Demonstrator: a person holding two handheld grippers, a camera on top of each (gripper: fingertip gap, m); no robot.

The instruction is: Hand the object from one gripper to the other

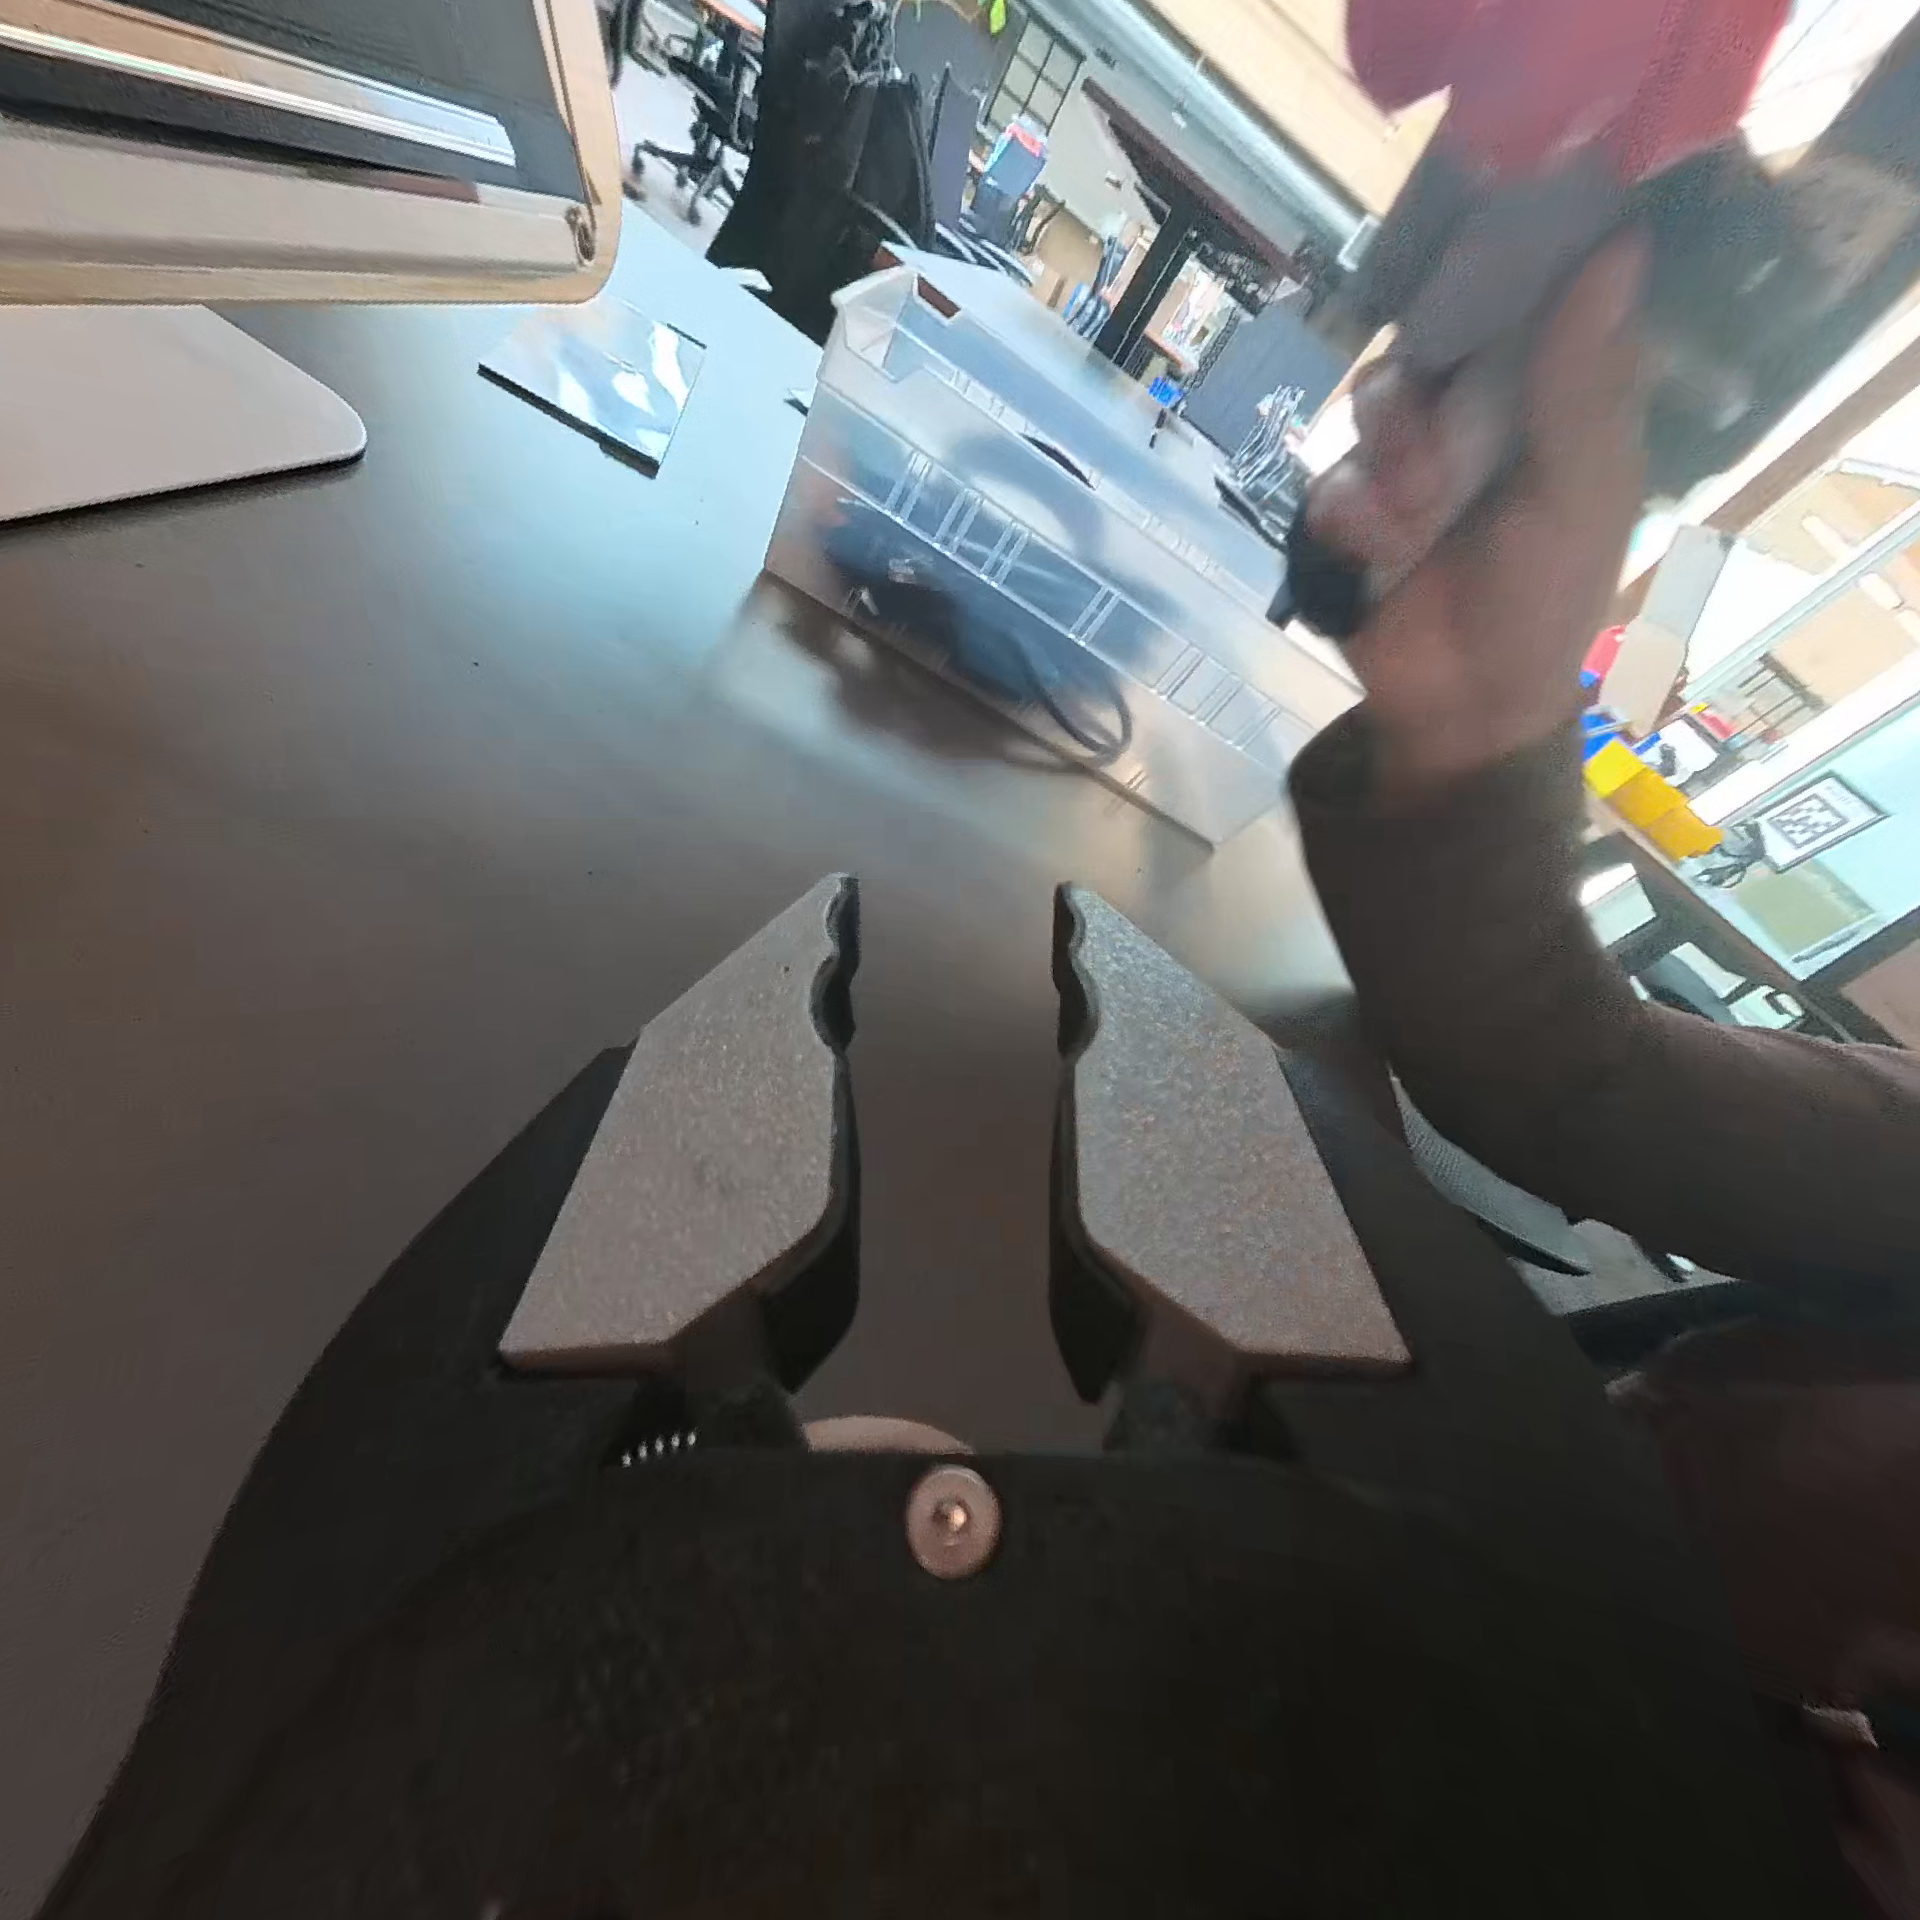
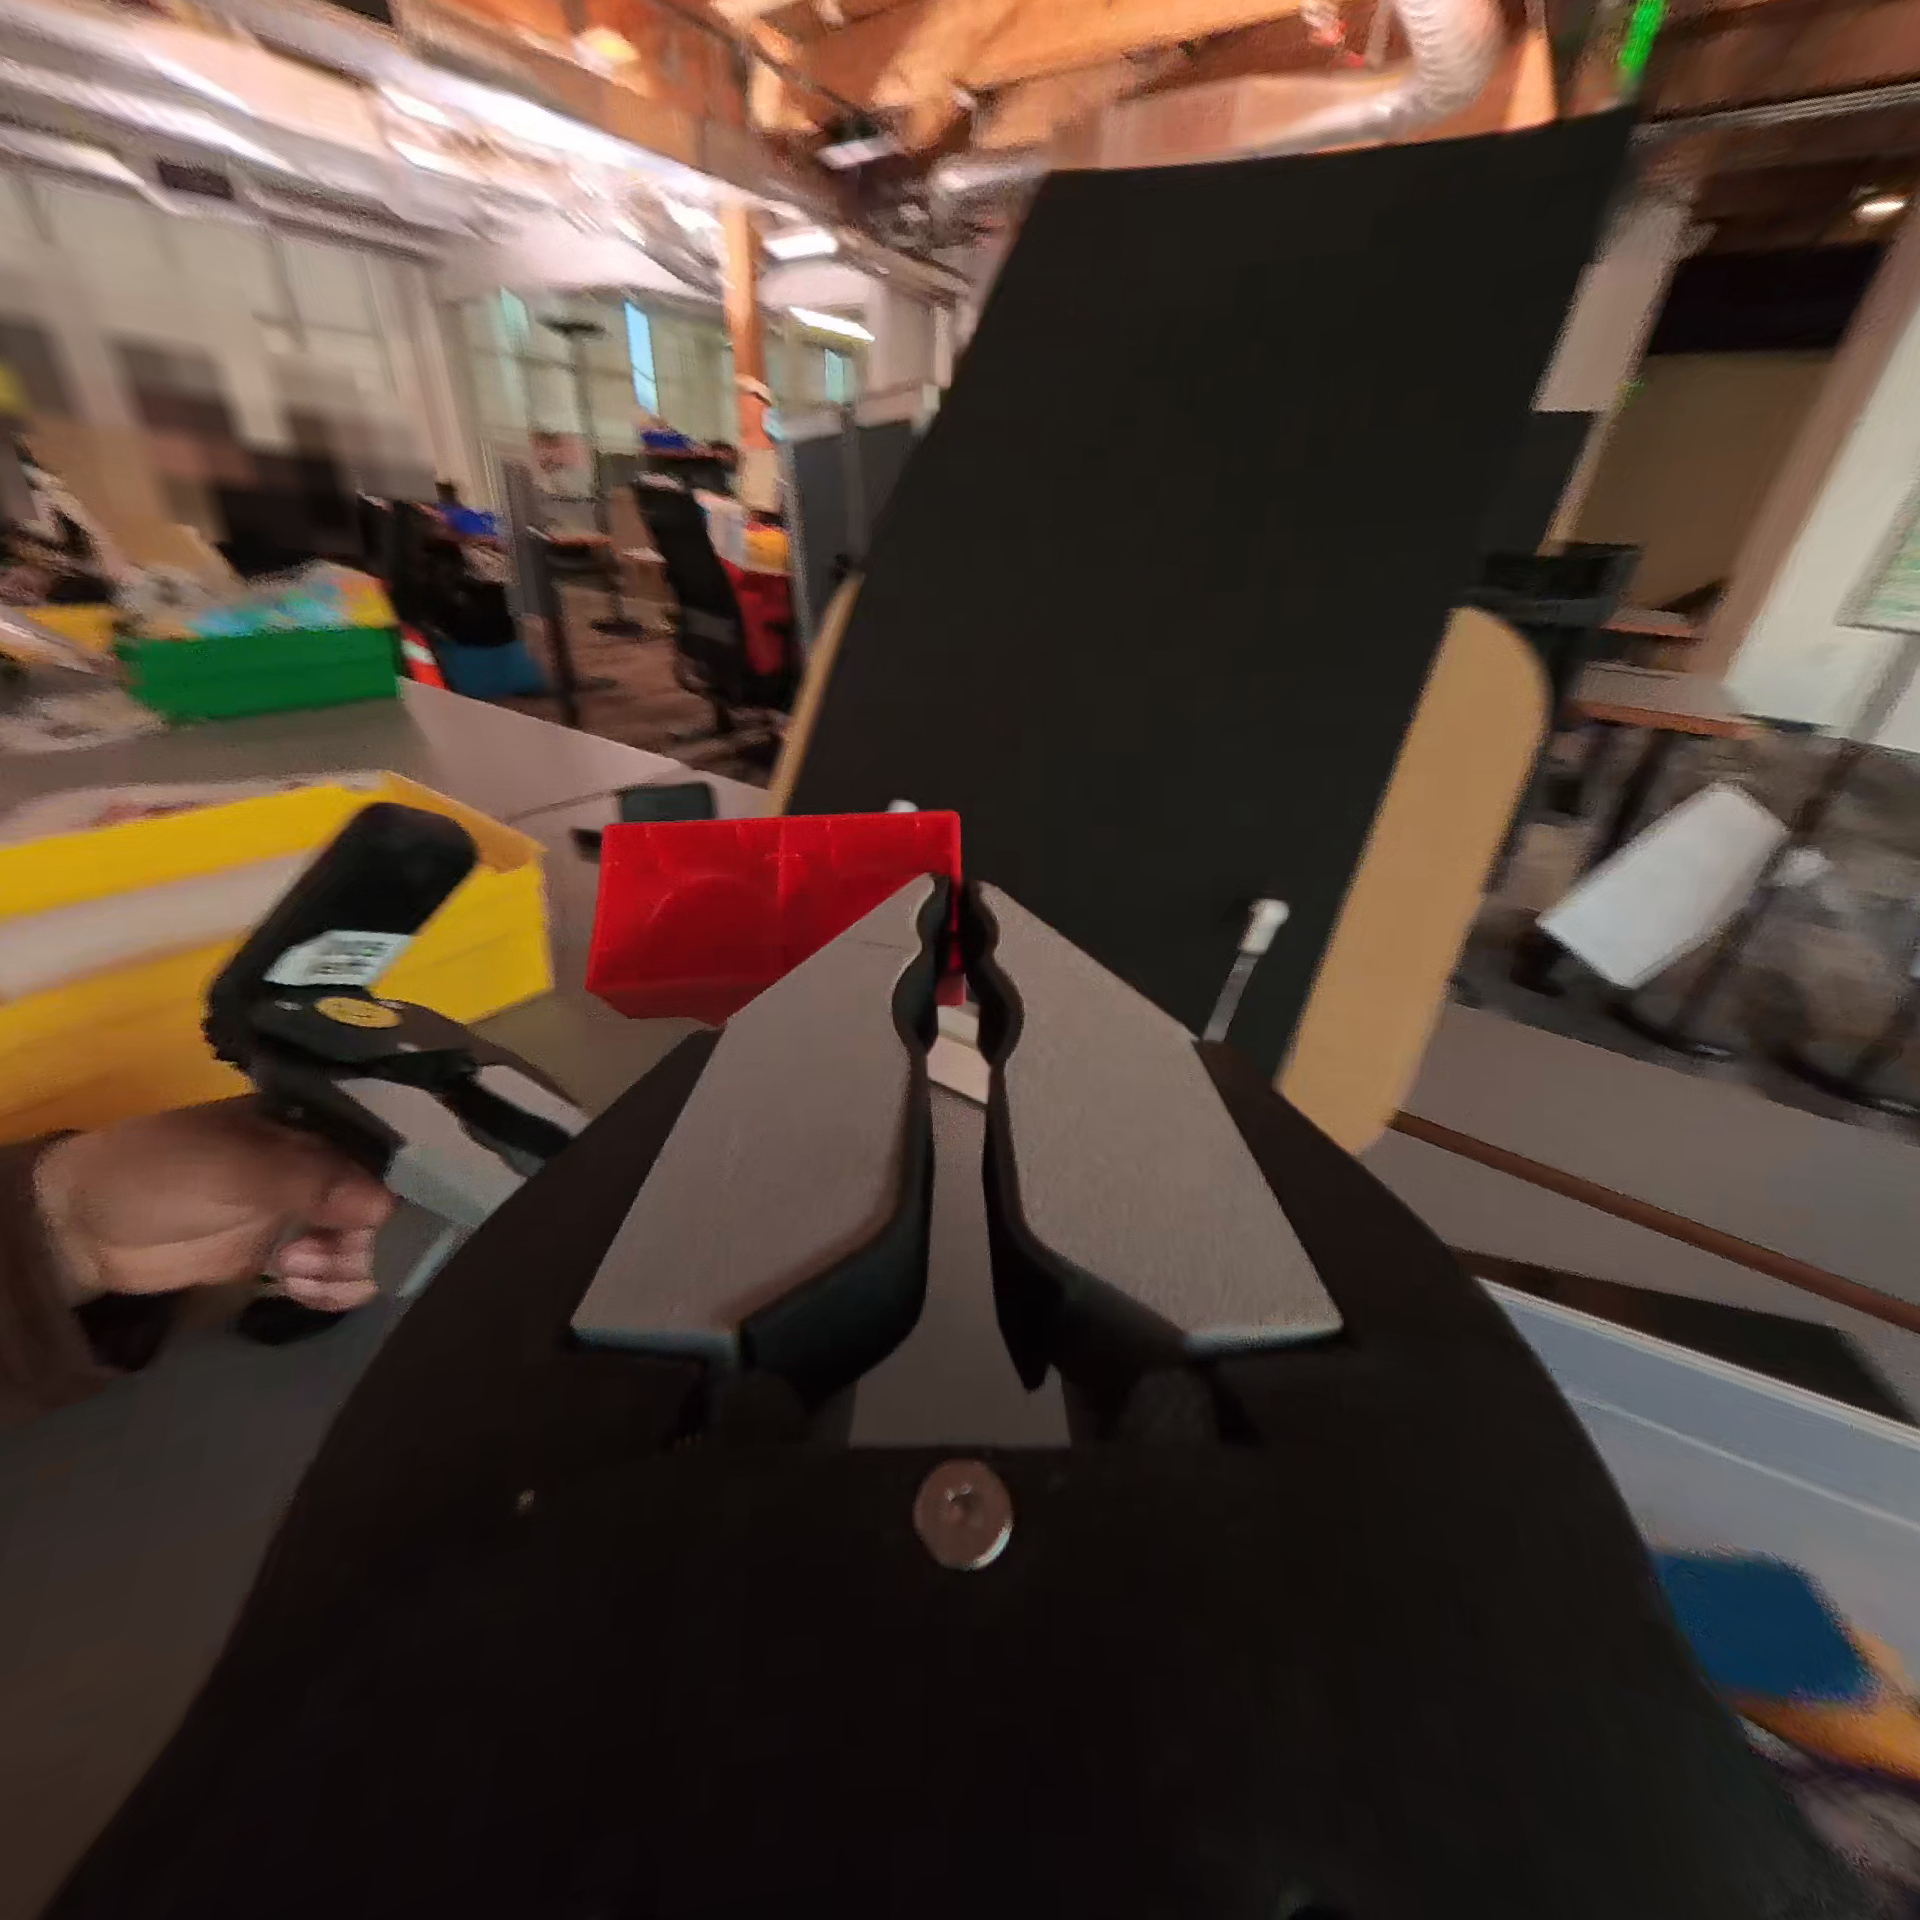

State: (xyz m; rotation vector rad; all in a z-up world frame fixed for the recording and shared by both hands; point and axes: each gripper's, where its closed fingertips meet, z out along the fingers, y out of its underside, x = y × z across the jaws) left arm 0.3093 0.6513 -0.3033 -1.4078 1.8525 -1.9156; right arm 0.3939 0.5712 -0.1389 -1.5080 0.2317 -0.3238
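Your left gripper [image 1: 956,966] hangs low over the dark bench [image 1: 416,831] with its grey fingers parted by a moderate gap and nothing between them. Ahead of it, toward the far edge of the bench, sits a clear plastic lidded box with dark cables inside [image 1: 1039,540], and at the far left corner the silver foot of a monitor [image 1: 156,405].

Further right and higher, your right gripper [image 2: 958,914] is nearly closed, its tips pinching one corner of the red translucent plastic block [image 2: 748,914], which is held in the air well above the bench (in the left wrist view it shows only as a red blur at the top right corner [image 1: 1558,62], above your right hand [image 1: 1507,540]). The right wrist view also catches the left gripper down at its left side, in front of a yellow plastic bin [image 2: 125,914].

By my reading, the handover has not begun: the block is carried, the receiver is empty and well apart from it. Next, bring the two together, aim your left gripper at the free end of the block, close firmly, and only then let the right one release.
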